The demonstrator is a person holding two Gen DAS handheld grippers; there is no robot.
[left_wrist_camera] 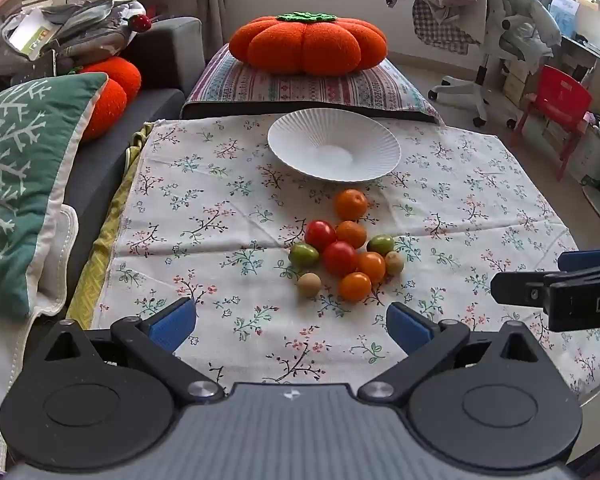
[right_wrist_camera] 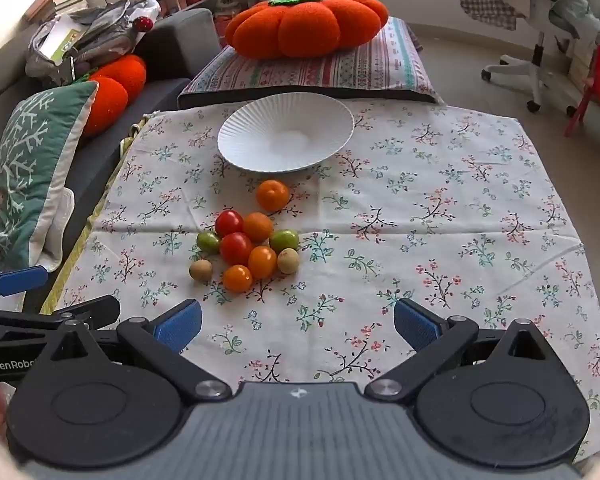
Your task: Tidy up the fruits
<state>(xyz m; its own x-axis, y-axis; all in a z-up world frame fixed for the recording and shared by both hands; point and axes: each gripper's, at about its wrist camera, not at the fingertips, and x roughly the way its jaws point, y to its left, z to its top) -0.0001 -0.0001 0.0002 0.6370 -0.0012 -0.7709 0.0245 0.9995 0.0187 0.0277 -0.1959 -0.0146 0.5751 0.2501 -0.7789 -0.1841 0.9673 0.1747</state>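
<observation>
**Both claws wide open, fruit still loose on the cloth**

Nearest the cameras, the left claw (left_wrist_camera: 292, 322) hangs above the front of the flowered cloth (left_wrist_camera: 204, 216) with its blue pads spread far apart and nothing between them. The right claw (right_wrist_camera: 298, 324) is the same: fully spread, empty, hovering over the cloth's near edge. Each claw shows at the side of the other's view, so they sit side by side and apart.

A little further out lies the cluster of small fruit (left_wrist_camera: 342, 254). At its near edge sit a small orange tomato (left_wrist_camera: 355, 286) and a tan round fruit (left_wrist_camera: 309, 284). Behind them, two red tomatoes, more orange ones and two green ones are packed so that most touch. One orange fruit (left_wrist_camera: 351, 204) sits alone beyond the cluster, close to the white plate (left_wrist_camera: 292, 142), which is empty.

These fruits look light, smooth and round, so they will likely roll if nudged and slip if pinched off-centre. The thin-skinned tomatoes probably bruise or split under a hard squeeze. The safest hold seems to be across the widest part with a gentle close, starting with an outer or lone fruit so neighbours are not pushed away.

Past the plate, a striped cushion carries an orange pumpkin-shaped pillow (left_wrist_camera: 308, 42).
</observation>
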